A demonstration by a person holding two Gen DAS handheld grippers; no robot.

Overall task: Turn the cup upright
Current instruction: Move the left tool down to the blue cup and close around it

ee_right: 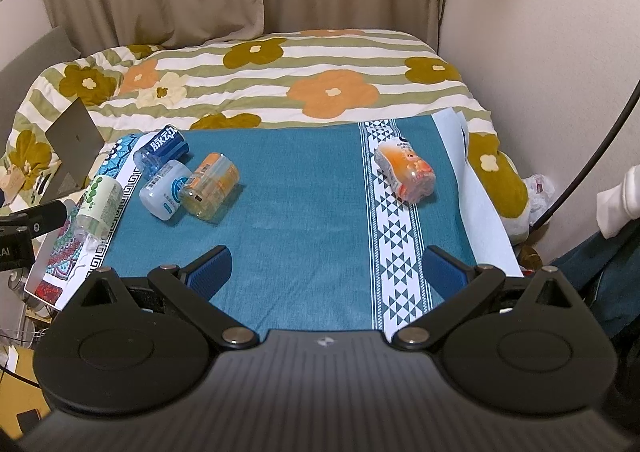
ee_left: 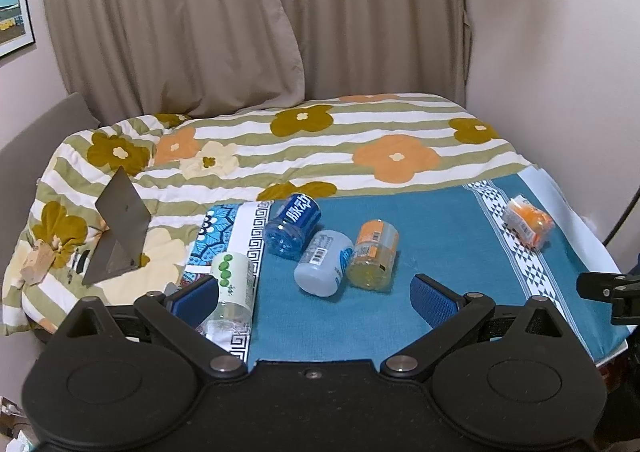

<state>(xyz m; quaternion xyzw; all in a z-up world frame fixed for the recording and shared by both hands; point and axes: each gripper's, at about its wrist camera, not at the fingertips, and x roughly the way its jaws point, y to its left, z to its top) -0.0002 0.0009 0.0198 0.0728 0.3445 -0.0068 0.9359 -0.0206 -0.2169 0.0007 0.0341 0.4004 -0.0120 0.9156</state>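
Note:
Several cut-bottle cups lie on their sides on the teal cloth (ee_left: 432, 219). A green-label cup (ee_left: 234, 288) lies by my left gripper's left finger. A blue cup (ee_left: 294, 226), a pale blue cup (ee_left: 324, 264) and an orange-label cup (ee_left: 374, 256) lie together ahead of it. An orange cup (ee_left: 528, 223) lies alone at the right. My left gripper (ee_left: 316, 298) is open and empty above the cloth. My right gripper (ee_right: 326, 272) is open and empty, with the orange cup (ee_right: 406, 173) ahead to its right and the cluster (ee_right: 188, 183) at the left.
A floral striped quilt (ee_left: 320, 139) covers the bed behind the cloth. A grey folded stand (ee_left: 118, 228) rests on it at the left. Curtains (ee_left: 240, 19) and a wall stand behind. The cloth's right edge (ee_right: 484, 203) drops off beside a dark cable (ee_right: 592, 155).

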